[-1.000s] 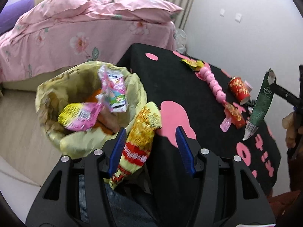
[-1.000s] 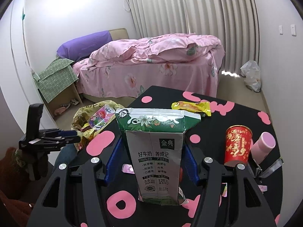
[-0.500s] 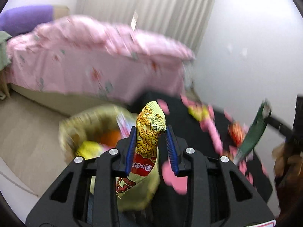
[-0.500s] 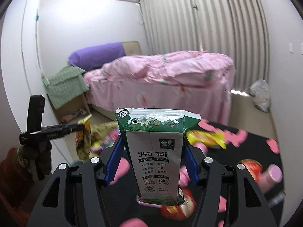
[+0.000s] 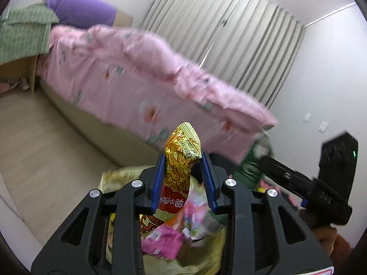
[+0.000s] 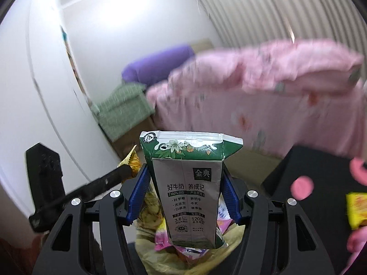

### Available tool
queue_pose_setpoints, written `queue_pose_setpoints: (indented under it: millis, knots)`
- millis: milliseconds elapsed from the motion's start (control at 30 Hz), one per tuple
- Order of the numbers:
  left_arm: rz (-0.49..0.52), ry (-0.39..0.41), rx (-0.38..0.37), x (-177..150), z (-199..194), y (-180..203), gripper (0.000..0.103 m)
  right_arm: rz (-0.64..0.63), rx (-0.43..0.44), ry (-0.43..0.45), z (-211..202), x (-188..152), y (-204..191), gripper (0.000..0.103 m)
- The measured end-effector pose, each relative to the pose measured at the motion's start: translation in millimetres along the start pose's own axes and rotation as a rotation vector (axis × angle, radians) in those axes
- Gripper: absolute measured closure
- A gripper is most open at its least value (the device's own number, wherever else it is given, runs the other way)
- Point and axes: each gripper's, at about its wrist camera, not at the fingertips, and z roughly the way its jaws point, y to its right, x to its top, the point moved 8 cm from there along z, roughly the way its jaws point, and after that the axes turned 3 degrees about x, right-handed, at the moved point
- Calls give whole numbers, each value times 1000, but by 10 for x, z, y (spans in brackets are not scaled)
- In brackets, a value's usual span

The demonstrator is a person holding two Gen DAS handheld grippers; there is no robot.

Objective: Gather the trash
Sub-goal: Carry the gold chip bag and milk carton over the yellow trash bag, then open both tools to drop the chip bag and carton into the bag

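Note:
My left gripper is shut on a yellow noodle snack packet, which stands upright between the blue pads above the yellow trash bag. Pink wrappers lie in the bag. My right gripper is shut on a green and grey milk carton, held upright over the same trash bag. In the right wrist view the left gripper reaches in from the left with the snack packet. In the left wrist view the right gripper comes in from the right with the milk carton, which is blurred.
A black table with pink spots stands to the right of the bag, with a yellow wrapper on it. A bed with a pink cover lies behind. A cardboard box under a green cloth stands at the far left.
The left gripper closed on the snack packet and lifted it from the bag's edge to above the bag. The right gripper swung the carton left, from over the table to above the bag.

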Motion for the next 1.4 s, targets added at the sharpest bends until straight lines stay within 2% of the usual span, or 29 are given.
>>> queue_pose_setpoints:
  millis: [100, 300, 467, 567, 633, 667, 767, 933, 1000, 1100, 1200, 1267, 1400]
  knots:
    - [-49, -115, 35, -331, 282, -225, 73, 55, -38, -177, 434, -295, 192, 47]
    - [-22, -180, 66, -577, 393, -312, 73, 37, -63, -258, 645, -380, 213, 49]
    - [-46, -176, 83, -541, 306, -374, 73, 46, -35, -247, 778, -336, 191, 49]
    - [-67, -143, 99, -457, 199, -438, 73, 72, 35, -133, 749, -193, 98, 49]
    - [-82, -112, 117, -388, 155, -495, 73, 62, 46, -88, 731, -126, 49, 49]
    - [-88, -108, 123, -379, 154, -516, 73, 58, 43, -90, 746, -122, 36, 49]
    - [-85, -118, 134, -411, 184, -545, 73, 59, 5, -168, 840, -288, 80, 49]
    - [-80, -138, 146, -469, 228, -579, 73, 139, -31, -249, 833, -486, 234, 49]
    - [-81, -160, 147, -499, 270, -576, 73, 172, -35, -256, 846, -506, 283, 49]
    - [-87, -187, 106, -528, 289, -524, 73, 180, -33, -250, 793, -519, 265, 48]
    - [-120, -192, 55, -510, 254, -489, 59, 181, -30, -241, 692, -517, 234, 47]
    - [-140, -174, 38, -452, 195, -471, 43, 188, -45, -225, 578, -501, 263, 43]
    - [-121, -113, 61, -277, 19, -413, 36, 178, -96, -187, 294, -467, 319, 42]
